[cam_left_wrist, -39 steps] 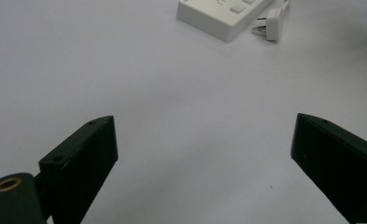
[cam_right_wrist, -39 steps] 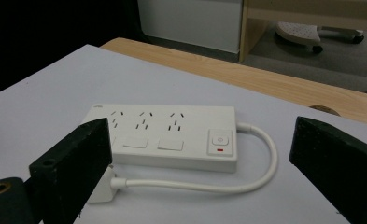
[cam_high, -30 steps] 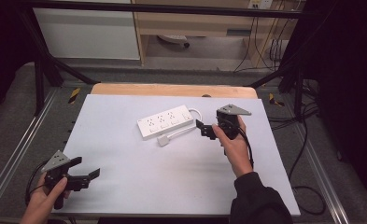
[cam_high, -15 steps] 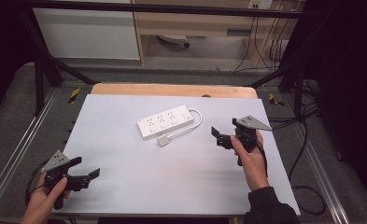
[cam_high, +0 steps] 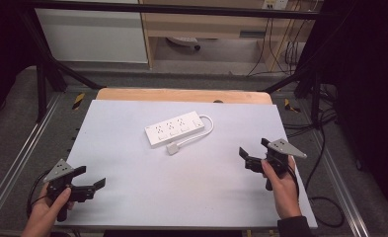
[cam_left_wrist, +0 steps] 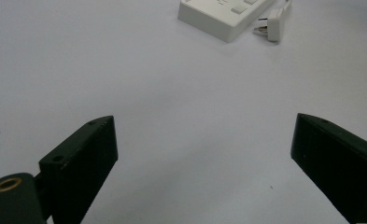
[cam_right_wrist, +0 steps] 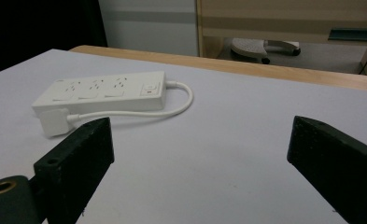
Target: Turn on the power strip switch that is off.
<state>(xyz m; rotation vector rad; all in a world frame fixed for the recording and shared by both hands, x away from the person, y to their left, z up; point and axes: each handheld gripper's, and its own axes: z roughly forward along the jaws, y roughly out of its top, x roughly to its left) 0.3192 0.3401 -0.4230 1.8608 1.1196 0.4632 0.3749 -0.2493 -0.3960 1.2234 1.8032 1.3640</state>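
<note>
A white power strip (cam_high: pixel 175 129) lies at the middle of the white table top (cam_high: pixel 132 197), its short cable (cam_high: pixel 202 133) looping round to a white plug (cam_high: pixel 172 148) beside it. The strip (cam_right_wrist: pixel 102 91) and plug (cam_right_wrist: pixel 54 122) lie ahead and to the left in the right gripper view. My right gripper (cam_high: pixel 253 152) is open over the table's right side, well clear of the strip. My left gripper (cam_high: pixel 92 177) is open at the near left corner, with nothing between its jaws. In the left gripper view the strip (cam_left_wrist: pixel 225 14) and plug (cam_left_wrist: pixel 272 21) lie far ahead.
A wooden edge (cam_high: pixel 181 95) runs along the table's far side. Metal frame rails (cam_high: pixel 19 148) flank the table. Cables (cam_high: pixel 320 148) hang off the right edge. A shelf unit (cam_high: pixel 206 29) stands beyond the table.
My right gripper has drawn back from the power strip to the right and towards the near edge. The left gripper has stayed still. The strip and plug lie as before.
</note>
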